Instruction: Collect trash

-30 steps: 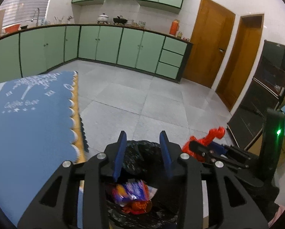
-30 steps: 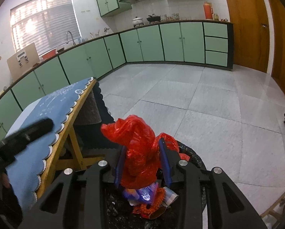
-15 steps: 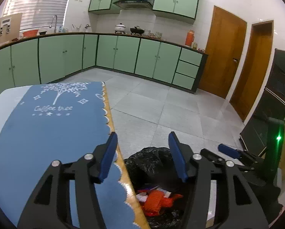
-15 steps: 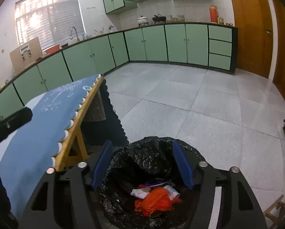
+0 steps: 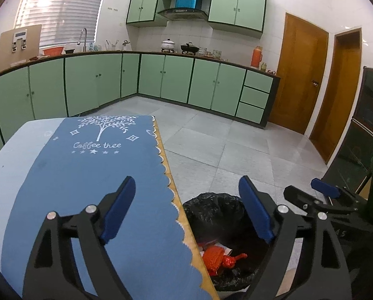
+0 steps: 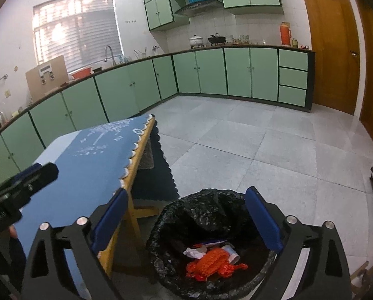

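Observation:
A bin lined with a black bag (image 6: 206,215) stands on the floor beside the table; it also shows in the left wrist view (image 5: 219,212). Inside lie a red plastic wrapper (image 6: 214,266) and white and coloured scraps (image 6: 211,248); the red wrapper shows in the left wrist view too (image 5: 219,258). My right gripper (image 6: 186,220) is open and empty above the bin. My left gripper (image 5: 189,210) is open and empty over the table's right edge, next to the bin. The right gripper shows in the left wrist view (image 5: 309,197).
The table has a blue cloth (image 5: 91,172) with scalloped edge and wooden legs (image 6: 133,200). Green cabinets (image 6: 211,72) line the far walls. Wooden doors (image 5: 299,75) stand at the right. A dark cabinet (image 5: 369,130) is at the far right. Grey tiled floor (image 6: 261,150) lies beyond the bin.
My right gripper opened and dropped the red wrapper into the bin. Both grippers opened wider and rose; the left one moved left over the table edge.

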`<state>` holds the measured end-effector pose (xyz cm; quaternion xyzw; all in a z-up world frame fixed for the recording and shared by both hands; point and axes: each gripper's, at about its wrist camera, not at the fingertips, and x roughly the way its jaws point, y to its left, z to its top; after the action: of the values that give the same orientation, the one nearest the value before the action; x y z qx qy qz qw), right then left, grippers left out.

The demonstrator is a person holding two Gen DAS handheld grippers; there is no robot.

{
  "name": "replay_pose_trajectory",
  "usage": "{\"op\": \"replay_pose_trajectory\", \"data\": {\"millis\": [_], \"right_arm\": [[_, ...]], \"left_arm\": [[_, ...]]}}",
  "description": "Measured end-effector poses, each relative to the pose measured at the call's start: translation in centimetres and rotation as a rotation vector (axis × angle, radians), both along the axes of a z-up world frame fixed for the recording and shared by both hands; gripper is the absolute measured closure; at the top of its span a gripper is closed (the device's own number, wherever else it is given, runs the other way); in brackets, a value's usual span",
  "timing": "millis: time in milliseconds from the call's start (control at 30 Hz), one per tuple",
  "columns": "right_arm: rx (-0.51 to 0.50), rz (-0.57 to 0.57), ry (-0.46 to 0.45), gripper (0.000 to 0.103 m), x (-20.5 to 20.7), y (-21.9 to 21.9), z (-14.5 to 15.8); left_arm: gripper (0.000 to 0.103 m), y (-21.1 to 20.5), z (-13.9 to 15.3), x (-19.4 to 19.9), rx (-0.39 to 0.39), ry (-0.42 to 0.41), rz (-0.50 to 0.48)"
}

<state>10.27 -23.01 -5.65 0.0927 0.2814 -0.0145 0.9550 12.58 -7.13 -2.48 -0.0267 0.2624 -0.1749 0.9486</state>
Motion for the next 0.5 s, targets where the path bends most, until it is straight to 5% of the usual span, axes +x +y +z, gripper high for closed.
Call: {"op": "replay_pose_trajectory", "data": {"millis": [500], "right_arm": [[0.022,0.036,-0.019,0.006,-4.3,0.8,2.2]], "left_arm": [[0.013,2.3,1.5,-4.7,0.031,-0.037,0.035]]}}
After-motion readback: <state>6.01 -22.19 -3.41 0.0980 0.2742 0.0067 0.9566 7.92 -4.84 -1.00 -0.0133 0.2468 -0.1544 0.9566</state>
